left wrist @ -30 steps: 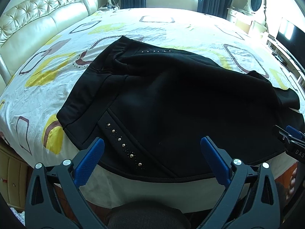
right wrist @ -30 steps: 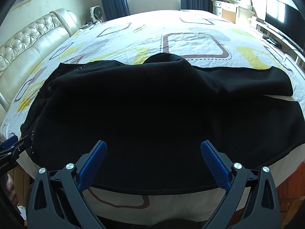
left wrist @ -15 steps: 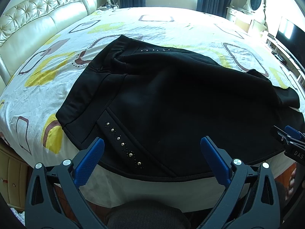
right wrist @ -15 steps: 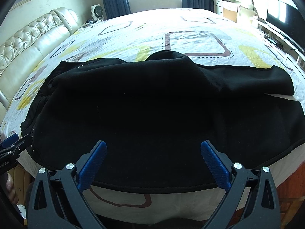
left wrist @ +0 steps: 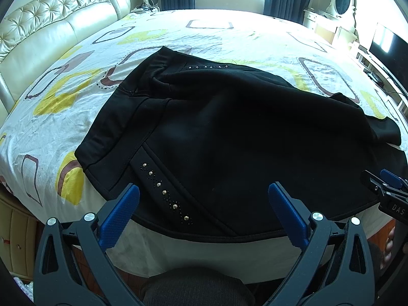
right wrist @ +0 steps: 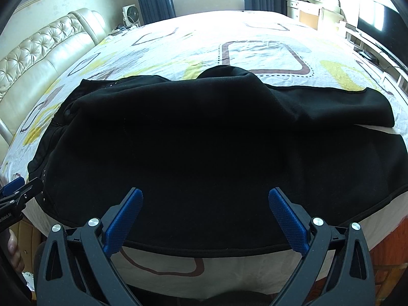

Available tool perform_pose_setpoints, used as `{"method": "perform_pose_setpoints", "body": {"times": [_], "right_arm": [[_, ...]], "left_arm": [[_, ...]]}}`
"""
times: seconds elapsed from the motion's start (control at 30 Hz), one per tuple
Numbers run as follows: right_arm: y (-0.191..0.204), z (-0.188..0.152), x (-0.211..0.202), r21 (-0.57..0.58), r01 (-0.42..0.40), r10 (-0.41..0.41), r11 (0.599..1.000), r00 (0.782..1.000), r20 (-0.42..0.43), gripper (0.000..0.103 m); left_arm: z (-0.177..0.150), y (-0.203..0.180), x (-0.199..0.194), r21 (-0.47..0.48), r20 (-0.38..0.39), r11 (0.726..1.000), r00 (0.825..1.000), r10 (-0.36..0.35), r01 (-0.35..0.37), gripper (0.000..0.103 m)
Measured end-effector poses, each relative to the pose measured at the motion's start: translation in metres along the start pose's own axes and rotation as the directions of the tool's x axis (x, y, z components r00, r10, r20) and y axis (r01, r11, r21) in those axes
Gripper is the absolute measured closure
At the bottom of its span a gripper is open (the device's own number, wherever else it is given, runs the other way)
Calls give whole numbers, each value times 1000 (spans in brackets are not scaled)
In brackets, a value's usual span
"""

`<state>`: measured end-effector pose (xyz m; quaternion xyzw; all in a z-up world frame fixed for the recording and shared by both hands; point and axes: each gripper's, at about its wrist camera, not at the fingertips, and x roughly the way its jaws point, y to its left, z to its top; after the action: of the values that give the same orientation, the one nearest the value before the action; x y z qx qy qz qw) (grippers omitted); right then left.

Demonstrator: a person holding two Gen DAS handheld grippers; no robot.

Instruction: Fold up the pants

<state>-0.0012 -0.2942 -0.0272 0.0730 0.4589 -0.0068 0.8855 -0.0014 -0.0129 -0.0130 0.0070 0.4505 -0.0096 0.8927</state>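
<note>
Black pants (left wrist: 229, 132) with small metal studs lie spread across the near side of the bed, waistband to the left, legs to the right. They also fill the right wrist view (right wrist: 204, 140), with one leg end folded at the far right. My left gripper (left wrist: 204, 196) is open and empty, hovering over the near hem by the studded pocket. My right gripper (right wrist: 205, 201) is open and empty above the near hem of the legs. Each gripper shows at the edge of the other's view, the right one (left wrist: 385, 186) and the left one (right wrist: 17, 191).
The bed (left wrist: 229, 40) has a white sheet with yellow and brown shapes. A cream tufted headboard (left wrist: 51, 30) stands on the left. A dresser with an oval mirror (left wrist: 341, 0) and a TV (left wrist: 387, 48) stand at the right. The bed's near edge drops off below the hem.
Both grippers stay open and nearly still. The left wrist view has shifted slightly, so the pants sit a little lower and closer in it.
</note>
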Motion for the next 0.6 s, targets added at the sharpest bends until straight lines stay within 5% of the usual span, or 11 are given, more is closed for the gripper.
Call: {"method": "perform_pose_setpoints", "body": {"times": [0.6], "right_arm": [[3, -1, 2, -5, -3, 3, 1000, 1000, -9, 4]], "left_arm": [[0, 0, 0, 1, -3, 1000, 1000, -2, 2, 2]]}}
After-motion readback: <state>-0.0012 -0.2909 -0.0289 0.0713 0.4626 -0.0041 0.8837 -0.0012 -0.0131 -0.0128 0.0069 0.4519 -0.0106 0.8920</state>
